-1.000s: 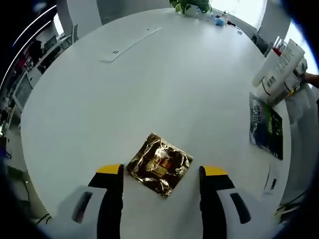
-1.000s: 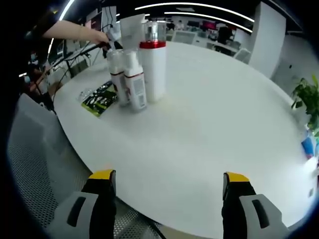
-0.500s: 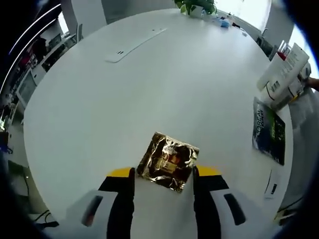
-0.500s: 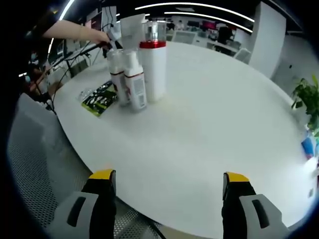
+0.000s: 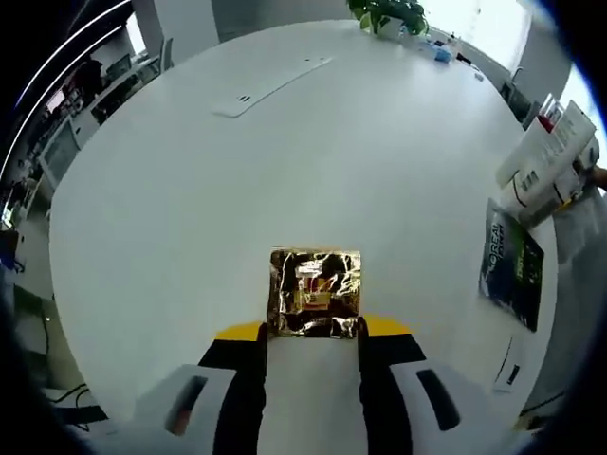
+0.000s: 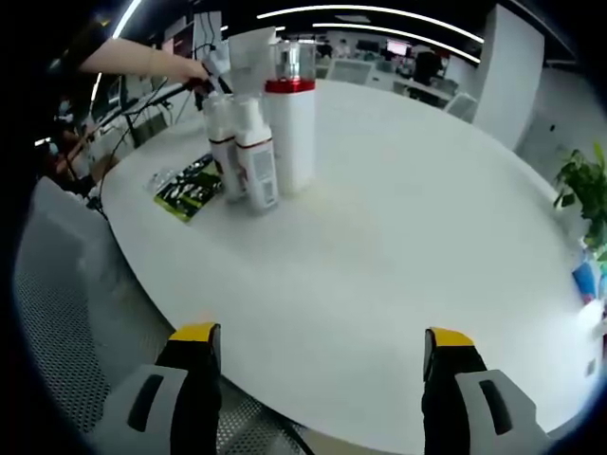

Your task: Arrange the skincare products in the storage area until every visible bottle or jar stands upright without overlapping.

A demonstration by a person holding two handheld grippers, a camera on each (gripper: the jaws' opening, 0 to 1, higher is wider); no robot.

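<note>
**One gold packet now pinched at the near edge**

Over the last second the left gripper (image 5: pixel 310 329) has narrowed its jaws onto the gold foil packet (image 5: pixel 314 293) near the surface's (image 5: pixel 190 190) near edge, so a grasp looks begun. The right gripper (image 6: pixel 322 343) hangs wide open, empty. Bottles (image 6: pixel 266 142) stand upright by the far-left edge beside a flat green sachet (image 6: pixel 193 188). The packet's contents are unreadable.
</note>
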